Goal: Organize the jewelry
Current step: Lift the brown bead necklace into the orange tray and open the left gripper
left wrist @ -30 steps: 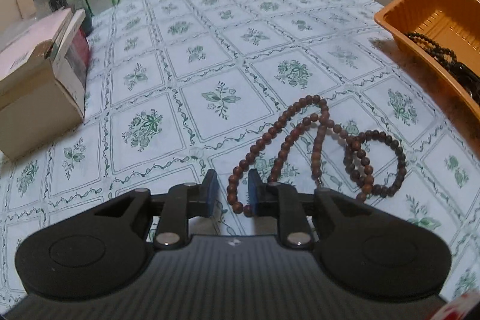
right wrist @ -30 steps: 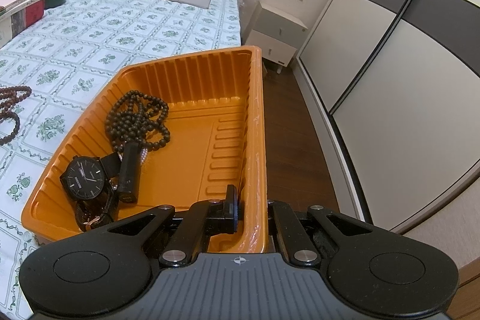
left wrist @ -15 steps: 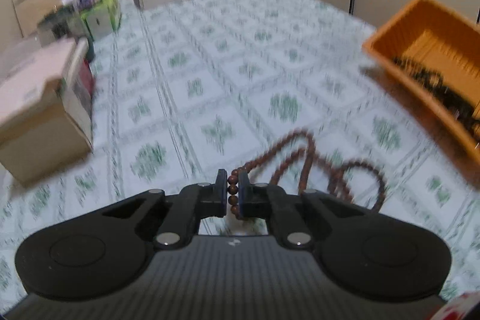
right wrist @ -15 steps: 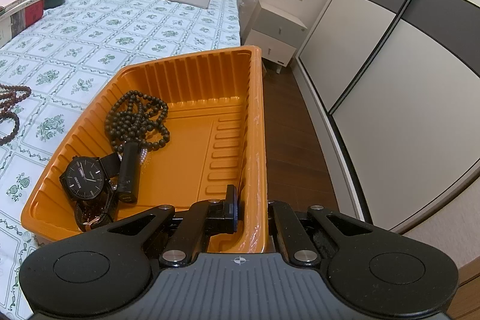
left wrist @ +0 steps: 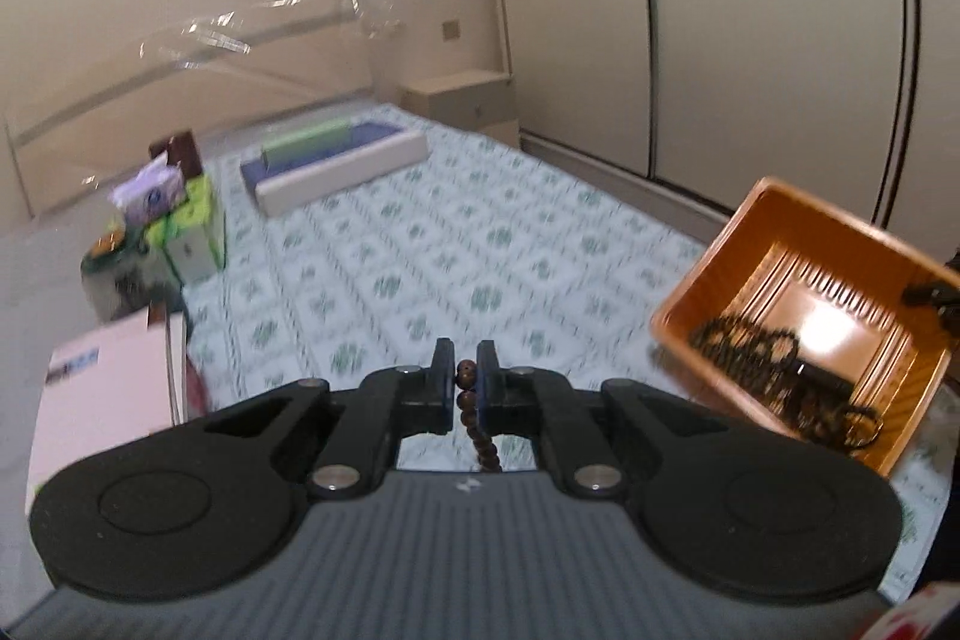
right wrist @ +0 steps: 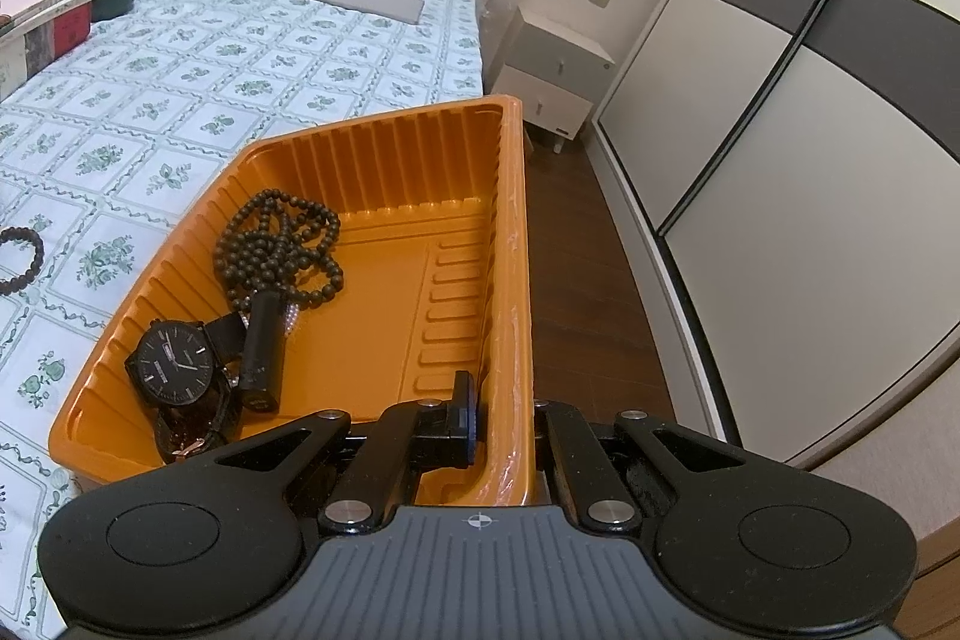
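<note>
In the left wrist view my left gripper (left wrist: 465, 389) is shut on a strand of brown wooden beads (left wrist: 482, 441), held high above the flowered bedspread (left wrist: 420, 250); the strand's lower part hangs out of sight behind the gripper body. The orange tray (left wrist: 708, 274) lies to the right with dark beads (left wrist: 744, 349) in it. In the right wrist view my right gripper (right wrist: 501, 418) is shut on the orange tray's (right wrist: 396, 154) right wall. Inside lie a dark bead necklace (right wrist: 276, 250), a black watch (right wrist: 174, 364) and a black tube (right wrist: 261, 346). A loop of brown beads (right wrist: 27, 256) shows at the left edge.
A pink box (left wrist: 108, 400), green tissue packs (left wrist: 192, 226) and a dark jar (left wrist: 117, 274) line the bed's left side. A long white box (left wrist: 342, 166) lies at the head. The tray sits at the bed's right edge, above the wooden floor (right wrist: 576, 244), near a nightstand (right wrist: 552, 70) and wardrobe doors.
My left gripper closed on the brown beads and rose steeply, tilting up so that the wall and the wardrobe now show. The right gripper and the tray have not moved.
</note>
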The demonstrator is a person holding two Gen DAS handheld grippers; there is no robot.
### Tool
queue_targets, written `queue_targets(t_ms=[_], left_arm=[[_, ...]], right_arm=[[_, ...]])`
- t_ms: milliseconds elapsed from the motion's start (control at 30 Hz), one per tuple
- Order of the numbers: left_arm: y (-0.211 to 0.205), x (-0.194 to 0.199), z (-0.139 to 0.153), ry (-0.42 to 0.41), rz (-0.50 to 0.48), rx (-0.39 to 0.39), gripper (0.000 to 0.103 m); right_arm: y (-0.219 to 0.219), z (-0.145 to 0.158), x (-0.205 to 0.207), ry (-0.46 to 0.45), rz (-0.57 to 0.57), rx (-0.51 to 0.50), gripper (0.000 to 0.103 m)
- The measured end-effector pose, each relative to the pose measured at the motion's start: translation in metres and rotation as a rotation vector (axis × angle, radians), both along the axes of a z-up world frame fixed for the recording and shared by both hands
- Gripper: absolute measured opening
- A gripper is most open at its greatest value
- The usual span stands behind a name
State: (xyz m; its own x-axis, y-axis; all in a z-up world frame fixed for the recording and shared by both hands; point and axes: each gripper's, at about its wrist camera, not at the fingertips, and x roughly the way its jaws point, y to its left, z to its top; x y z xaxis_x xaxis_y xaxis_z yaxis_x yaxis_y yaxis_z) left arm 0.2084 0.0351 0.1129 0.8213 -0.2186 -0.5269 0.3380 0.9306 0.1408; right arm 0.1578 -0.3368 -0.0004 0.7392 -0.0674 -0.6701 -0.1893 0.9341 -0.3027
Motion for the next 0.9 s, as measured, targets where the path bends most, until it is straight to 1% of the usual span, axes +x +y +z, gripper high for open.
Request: queue_targets(t_ms=[233,367,500,733,800,900], left_arm=[[-0.018,0.004,0.037,-0.054,-0.048,-0.023,0.006],[-0.040,0.013,0.053,-0.062,-0.096,-0.036,0.006],[-0.072,0.019,0.062,-0.070,-0.166,-0.044,0.006],[-0.143,0.034,0.063,-0.053,-0.297,-0.073,0.006],[-0.161,0.039,0.060,-0.039,-0.324,-0.087,0.006],[-0.187,0.046,0.049,-0.016,-0.353,-0.078,0.006]], right_arm=[[0.001,0.001,-0.001,-0.001,0.001,0.000,0.004],[0.000,0.001,-0.001,-0.002,0.001,0.002,0.004],[0.001,0.001,-0.001,-0.005,0.002,0.005,0.004],[0.001,0.002,-0.001,-0.003,0.002,0.007,0.004],[0.001,0.002,-0.001,-0.002,0.002,0.008,0.004],[0.000,0.001,0.000,-0.001,0.001,0.010,0.004]])
